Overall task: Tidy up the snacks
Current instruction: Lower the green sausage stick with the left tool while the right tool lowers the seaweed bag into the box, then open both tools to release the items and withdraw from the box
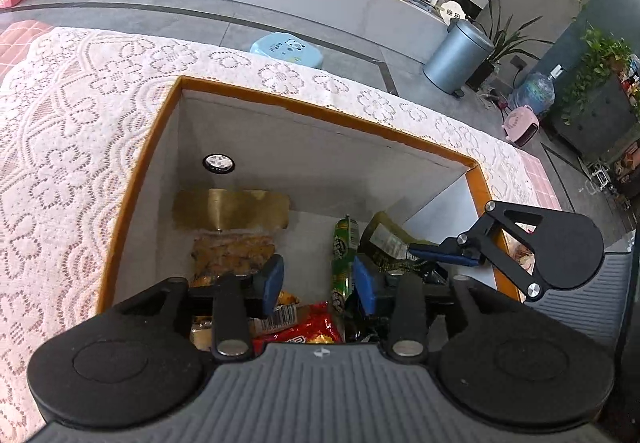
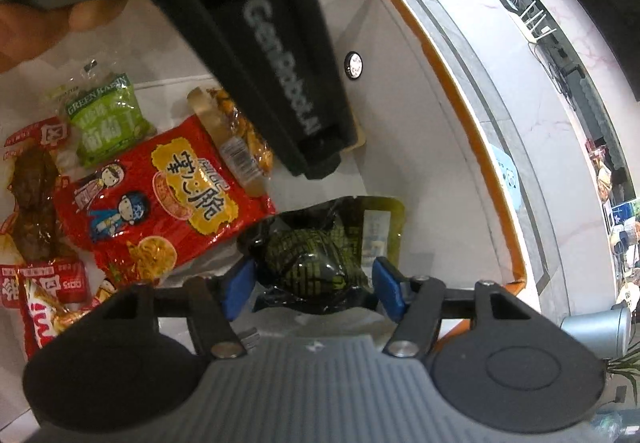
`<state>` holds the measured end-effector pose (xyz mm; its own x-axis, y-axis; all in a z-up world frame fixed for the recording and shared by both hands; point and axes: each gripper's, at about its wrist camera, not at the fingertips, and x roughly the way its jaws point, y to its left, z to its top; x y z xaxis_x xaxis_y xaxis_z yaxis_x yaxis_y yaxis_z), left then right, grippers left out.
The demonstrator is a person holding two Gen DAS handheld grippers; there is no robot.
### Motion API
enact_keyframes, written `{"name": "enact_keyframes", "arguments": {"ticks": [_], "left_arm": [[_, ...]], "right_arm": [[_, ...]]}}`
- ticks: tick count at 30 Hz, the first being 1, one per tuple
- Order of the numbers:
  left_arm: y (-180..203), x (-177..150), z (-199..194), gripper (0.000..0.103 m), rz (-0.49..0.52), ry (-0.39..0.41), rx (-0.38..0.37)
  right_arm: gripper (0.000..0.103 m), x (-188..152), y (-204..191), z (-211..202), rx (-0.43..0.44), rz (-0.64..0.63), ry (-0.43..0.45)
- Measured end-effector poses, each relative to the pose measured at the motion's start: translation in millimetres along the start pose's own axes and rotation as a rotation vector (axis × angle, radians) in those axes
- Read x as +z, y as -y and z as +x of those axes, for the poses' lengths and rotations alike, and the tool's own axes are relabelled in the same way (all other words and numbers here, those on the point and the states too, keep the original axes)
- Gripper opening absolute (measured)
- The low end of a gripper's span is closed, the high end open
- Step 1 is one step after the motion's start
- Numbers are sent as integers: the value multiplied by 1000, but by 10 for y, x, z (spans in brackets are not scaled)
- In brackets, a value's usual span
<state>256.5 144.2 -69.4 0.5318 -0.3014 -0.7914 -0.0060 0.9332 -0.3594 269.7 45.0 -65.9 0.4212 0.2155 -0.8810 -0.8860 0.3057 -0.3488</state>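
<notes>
Right wrist view, right gripper (image 2: 314,285) fingers apart around dark packet (image 2: 316,259); left gripper (image 1: 320,281) parted

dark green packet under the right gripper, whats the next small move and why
Probably lift the right gripper straight up and clear. Its blue pads stand apart on either side of the dark green packet, which already lies on the floor of the orange-rimmed box beside the red noodle packet, so it looks delivered.

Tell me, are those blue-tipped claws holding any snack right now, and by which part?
Neither holds anything. The right gripper straddles the dark green packet in the box, pads clear of it. The left gripper stands open above the snacks.
</notes>
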Motion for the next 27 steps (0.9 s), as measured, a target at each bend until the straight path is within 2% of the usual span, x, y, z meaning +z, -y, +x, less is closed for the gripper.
{"name": "enact_keyframes", "arguments": {"ticks": [5,9,16,27], "left_arm": [[27,-25,-141,53,12,15,27],[55,-51,-242,62,14,18,35],[140,-142,-457,62,17,34,28],[479,-457,-1024,62,32,193,-25]], "right_arm": [[70,5,57,3,-19,26,0],[72,6,106,-49,-34,37,5],[72,-46,31,-254,-58,54,25],[72,-281,-115,-885,-96,199,124]]}}
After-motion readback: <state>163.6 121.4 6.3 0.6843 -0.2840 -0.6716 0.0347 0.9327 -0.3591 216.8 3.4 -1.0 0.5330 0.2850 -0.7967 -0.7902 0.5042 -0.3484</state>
